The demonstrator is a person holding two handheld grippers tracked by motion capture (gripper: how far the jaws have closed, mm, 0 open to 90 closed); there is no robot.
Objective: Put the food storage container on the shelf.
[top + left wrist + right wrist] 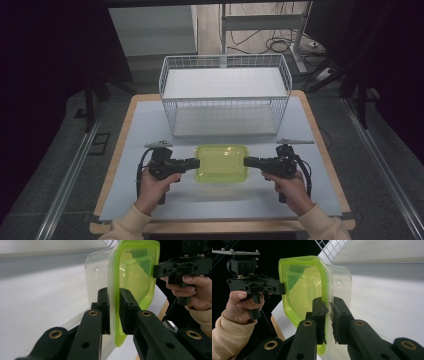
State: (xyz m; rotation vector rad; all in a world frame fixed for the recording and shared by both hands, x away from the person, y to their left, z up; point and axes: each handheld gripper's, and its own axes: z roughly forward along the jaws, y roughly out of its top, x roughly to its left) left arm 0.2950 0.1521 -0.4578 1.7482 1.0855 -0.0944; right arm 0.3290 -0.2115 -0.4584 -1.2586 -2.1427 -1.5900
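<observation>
A clear plastic container with a lime-green lid point(222, 162) sits between my two grippers near the table's front edge. My left gripper point(196, 162) is shut on its left rim. The right gripper point(247, 161) is shut on its right rim. In the left gripper view the jaws point(114, 296) pinch the green lid edge of the container point(132, 272), with the right gripper point(156, 270) on the far rim. In the right gripper view the jaws point(329, 303) clamp the rim of the container point(299, 287), and the left gripper point(283, 288) grips the opposite side.
A white wire basket point(225, 112) with a white floor stands behind the container at the back of the grey-topped table point(150, 125). Metal table legs and cables lie on the floor beyond. A person's hands and cream sleeves come in from the bottom.
</observation>
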